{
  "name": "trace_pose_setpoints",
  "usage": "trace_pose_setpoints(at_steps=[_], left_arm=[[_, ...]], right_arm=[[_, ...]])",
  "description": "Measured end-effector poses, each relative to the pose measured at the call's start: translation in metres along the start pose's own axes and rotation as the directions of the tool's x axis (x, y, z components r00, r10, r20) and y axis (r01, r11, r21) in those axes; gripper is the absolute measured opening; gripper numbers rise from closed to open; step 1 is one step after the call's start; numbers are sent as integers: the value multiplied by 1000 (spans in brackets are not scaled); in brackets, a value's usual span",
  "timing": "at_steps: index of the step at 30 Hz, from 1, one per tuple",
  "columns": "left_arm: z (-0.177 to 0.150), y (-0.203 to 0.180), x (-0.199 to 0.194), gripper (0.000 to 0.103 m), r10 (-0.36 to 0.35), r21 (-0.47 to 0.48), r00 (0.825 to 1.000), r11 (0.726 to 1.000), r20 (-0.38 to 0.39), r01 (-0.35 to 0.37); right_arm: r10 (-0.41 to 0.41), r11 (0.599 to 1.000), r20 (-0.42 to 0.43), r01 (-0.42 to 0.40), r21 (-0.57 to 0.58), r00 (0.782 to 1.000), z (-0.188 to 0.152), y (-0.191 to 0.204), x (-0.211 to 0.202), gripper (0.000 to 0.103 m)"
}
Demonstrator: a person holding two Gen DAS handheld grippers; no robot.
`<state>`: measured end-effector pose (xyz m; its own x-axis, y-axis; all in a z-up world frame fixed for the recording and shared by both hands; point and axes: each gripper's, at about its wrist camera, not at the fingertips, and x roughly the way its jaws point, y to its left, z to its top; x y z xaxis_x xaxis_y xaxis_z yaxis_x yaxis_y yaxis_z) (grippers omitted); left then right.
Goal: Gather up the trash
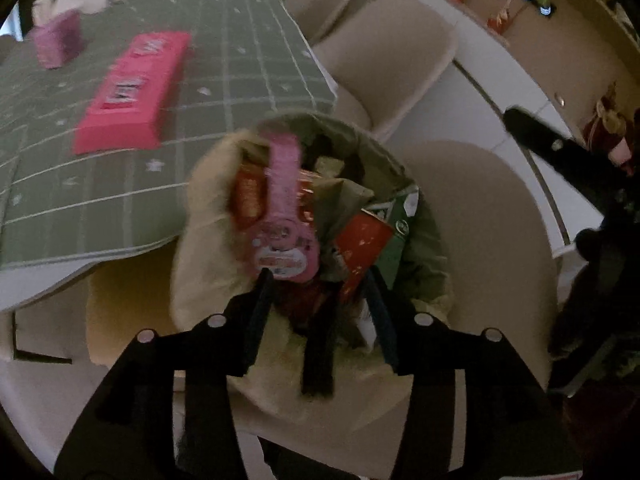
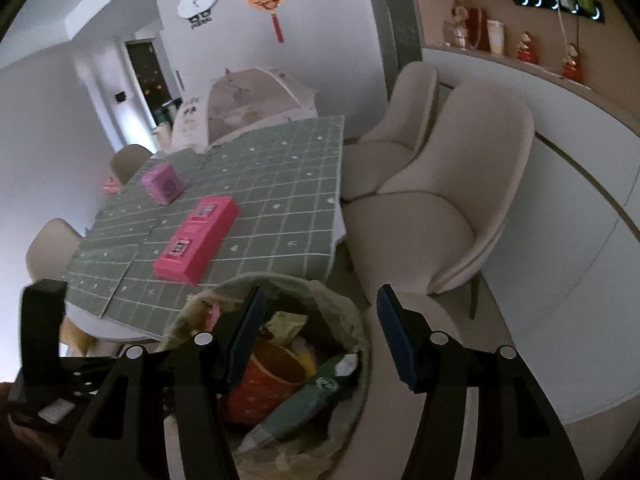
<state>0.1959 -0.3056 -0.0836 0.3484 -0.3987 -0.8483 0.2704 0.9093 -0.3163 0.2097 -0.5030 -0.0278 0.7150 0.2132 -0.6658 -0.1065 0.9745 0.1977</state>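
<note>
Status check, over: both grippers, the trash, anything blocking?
Left gripper open over lined trash bin, pink wrapper dropping in. Right gripper open, empty. Long pink box left on table. Nothing blocking.

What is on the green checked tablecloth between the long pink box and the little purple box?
Nothing. In the right wrist view, the stretch of green checked tablecloth between the long pink box and the small purple box is bare.

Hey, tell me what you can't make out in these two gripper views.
- Left wrist view: print on the pink wrapper above the trash bag, smeared by motion blur.
- Right wrist view: the bag's bottom, hidden by the paper cup and green carton.
- Both views: labels on the pink box, too small.
</note>
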Motion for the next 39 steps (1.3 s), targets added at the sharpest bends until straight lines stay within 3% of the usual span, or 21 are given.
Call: trace_pose_setpoints(at_steps=[5,12,15,18,22,27,32,39], left_arm=[[-24,10,-48,50,48,-26,993,999,106,-46],[-71,35,-108,51,145,-70,968,989,205,-133],[-103,47,-134,51,206,-104,950,977,237,-186],[-143,53,-165,51,290,-112,918,956,270,-270],[-182,57,-198,51,340,-106,896,941,287,-323],[-230,62,-229,51,357,-150,887,933,293,-326],[-273,54,-256,51,378,-144,858,926,348,-349],[-300,49,-275,51,368,-170,843,930,393,-327]], right_arm=[[35,999,-11,-35,-38,999,-17,33,-12,55],[69,992,9,-68,-102,998,-53,92,-52,55],[77,990,4,-76,-123,997,-77,119,-74,57],[63,989,-5,-63,-130,998,-106,146,-99,60],[39,988,-14,-41,-147,999,-141,177,-131,60],[16,987,-45,-23,-158,999,-183,215,-168,60],[12,985,-35,-17,-170,999,-205,240,-198,60],[-17,967,27,23,-252,999,-223,261,-224,60]])
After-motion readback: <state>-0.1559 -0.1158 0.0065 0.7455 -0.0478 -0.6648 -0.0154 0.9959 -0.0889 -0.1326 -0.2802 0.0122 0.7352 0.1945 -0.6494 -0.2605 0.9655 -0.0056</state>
